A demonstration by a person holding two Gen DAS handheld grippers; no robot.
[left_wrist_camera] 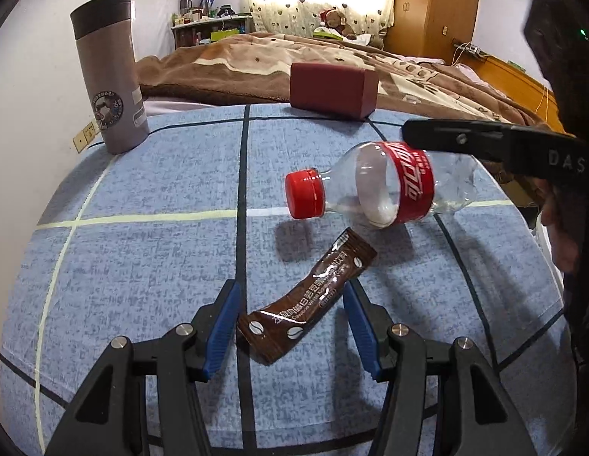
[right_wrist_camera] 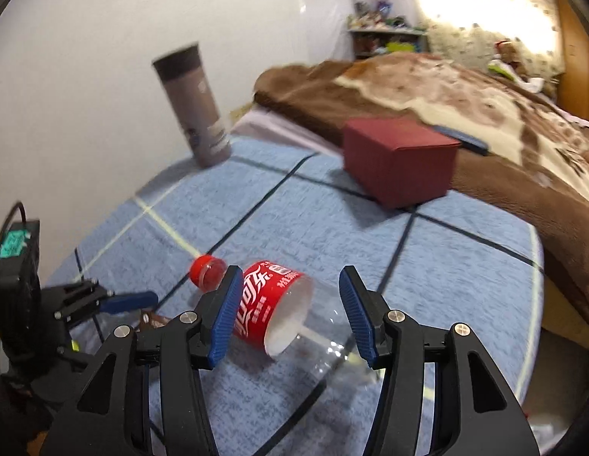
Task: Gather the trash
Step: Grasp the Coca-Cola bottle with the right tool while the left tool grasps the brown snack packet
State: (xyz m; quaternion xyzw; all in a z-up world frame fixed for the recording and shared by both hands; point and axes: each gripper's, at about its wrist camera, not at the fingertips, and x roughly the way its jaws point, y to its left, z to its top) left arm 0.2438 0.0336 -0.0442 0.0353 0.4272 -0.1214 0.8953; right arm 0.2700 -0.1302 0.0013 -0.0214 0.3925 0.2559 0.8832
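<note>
On the blue checked tablecloth (left_wrist_camera: 142,250) an empty cola bottle (right_wrist_camera: 279,307) lies on its side between the spread, not touching fingers of the right gripper (right_wrist_camera: 290,315), while the left gripper (left_wrist_camera: 290,326), fingers also apart, stands around a brown coffee sachet (left_wrist_camera: 309,300) lying flat.

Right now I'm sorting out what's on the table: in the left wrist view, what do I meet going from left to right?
Flask → coffee sachet → bottle, with the red box behind them.
</note>
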